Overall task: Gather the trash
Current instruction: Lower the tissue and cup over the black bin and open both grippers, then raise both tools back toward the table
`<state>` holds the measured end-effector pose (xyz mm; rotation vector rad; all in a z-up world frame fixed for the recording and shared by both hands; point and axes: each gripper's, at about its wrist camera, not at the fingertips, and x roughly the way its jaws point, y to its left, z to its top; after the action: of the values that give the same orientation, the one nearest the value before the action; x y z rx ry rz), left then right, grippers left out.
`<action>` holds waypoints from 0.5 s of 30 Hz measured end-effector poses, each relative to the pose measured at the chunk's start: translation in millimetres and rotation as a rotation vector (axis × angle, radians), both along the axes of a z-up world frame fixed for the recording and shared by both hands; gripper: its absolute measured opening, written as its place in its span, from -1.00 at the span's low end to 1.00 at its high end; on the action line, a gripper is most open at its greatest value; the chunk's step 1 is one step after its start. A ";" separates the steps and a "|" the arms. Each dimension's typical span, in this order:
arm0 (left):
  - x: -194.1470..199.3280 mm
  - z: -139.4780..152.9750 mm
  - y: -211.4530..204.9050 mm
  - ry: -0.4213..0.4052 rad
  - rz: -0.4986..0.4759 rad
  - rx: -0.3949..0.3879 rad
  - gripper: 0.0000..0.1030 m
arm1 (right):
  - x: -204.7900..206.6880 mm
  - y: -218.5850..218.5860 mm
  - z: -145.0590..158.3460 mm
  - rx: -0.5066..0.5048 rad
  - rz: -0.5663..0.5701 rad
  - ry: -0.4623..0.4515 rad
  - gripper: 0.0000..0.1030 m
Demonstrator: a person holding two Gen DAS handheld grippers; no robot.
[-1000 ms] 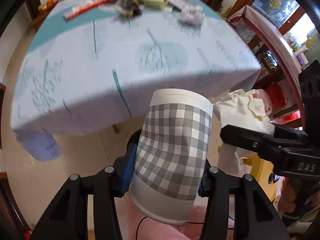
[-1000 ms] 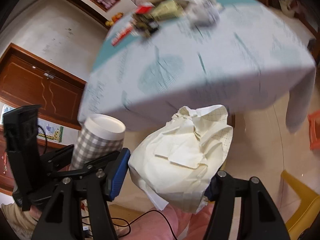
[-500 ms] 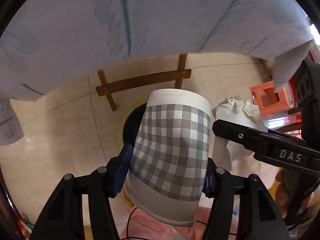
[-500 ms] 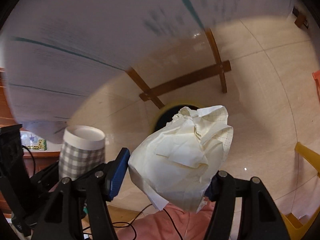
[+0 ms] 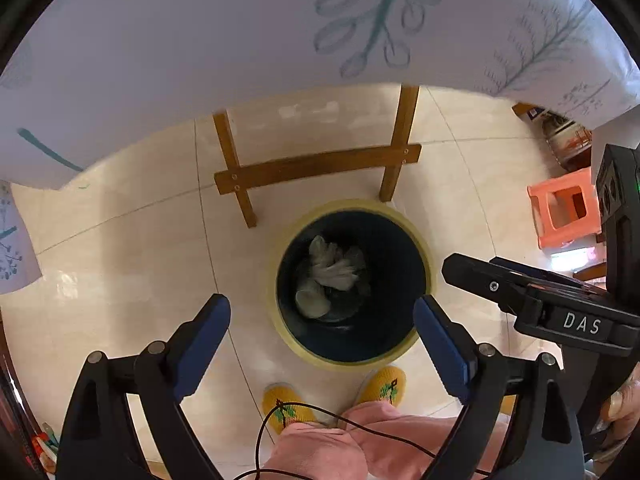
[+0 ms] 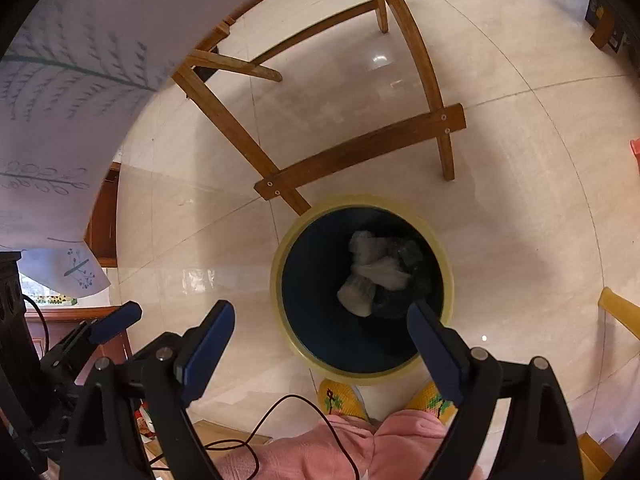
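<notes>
Crumpled trash (image 5: 334,268) lies at the bottom of a round bin (image 5: 280,248) with a pale yellow rim and dark interior, standing on the cream tiled floor (image 5: 132,256) just in front of a wooden table frame (image 5: 316,168). The pale wads, greyed by shadow inside the bin, are bunched together off-centre; what each piece is cannot be made out from either wrist view. Both tools hang above the bin with blue-padded jaws spread wide and nothing between them: the left tool (image 5: 322,334) and the right tool (image 6: 320,338). A leaf-printed tablecloth (image 5: 200,40) drapes over the upper part of the left wrist view and hides the table top. Yellow embroidered slippers (image 5: 286,406) and pink trouser legs (image 5: 340,448) show at the lower edge, cut off by the frame. An orange plastic stool (image 5: 564,212) stands at the right, partly hidden behind the right tool's black body.
</notes>
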<state>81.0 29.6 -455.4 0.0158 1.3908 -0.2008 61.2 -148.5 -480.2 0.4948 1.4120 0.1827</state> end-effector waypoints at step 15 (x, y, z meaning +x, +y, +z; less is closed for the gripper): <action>-12.3 146.3 -0.2 -0.113 0.022 -0.039 0.79 | -17.0 -0.7 150.8 -0.043 0.048 -0.129 0.72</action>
<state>68.7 29.3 -309.1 -0.0198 1.2734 -0.2054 44.2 -149.2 -329.3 0.4066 1.2993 0.2184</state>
